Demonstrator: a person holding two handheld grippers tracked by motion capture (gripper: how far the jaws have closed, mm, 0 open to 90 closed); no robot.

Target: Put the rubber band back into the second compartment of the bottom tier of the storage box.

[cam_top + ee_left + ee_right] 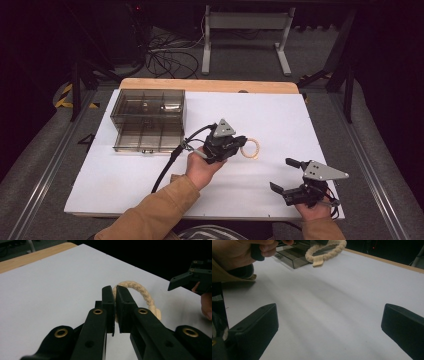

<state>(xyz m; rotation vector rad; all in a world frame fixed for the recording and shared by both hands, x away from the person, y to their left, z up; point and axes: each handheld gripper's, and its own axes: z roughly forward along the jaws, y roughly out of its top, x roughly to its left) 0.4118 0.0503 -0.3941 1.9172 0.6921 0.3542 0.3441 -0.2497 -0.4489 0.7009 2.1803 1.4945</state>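
- We are pinching the rope ring [140,291] between the pressed-together jaws of our left hand-held gripper [115,296], near the middle of the white desk [280,120].
- We are holding our right hand-held gripper [286,175] spread wide, with nothing between its jaws, near the desk's front edge.
- The smoky plastic drawer box [148,120] is sitting at the far left.

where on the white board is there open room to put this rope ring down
Bare board lies right of the rope ring up to the far right corner, and along the near left edge. It is crowded at the far left by the smoky drawer box and at the near right by the right tool.
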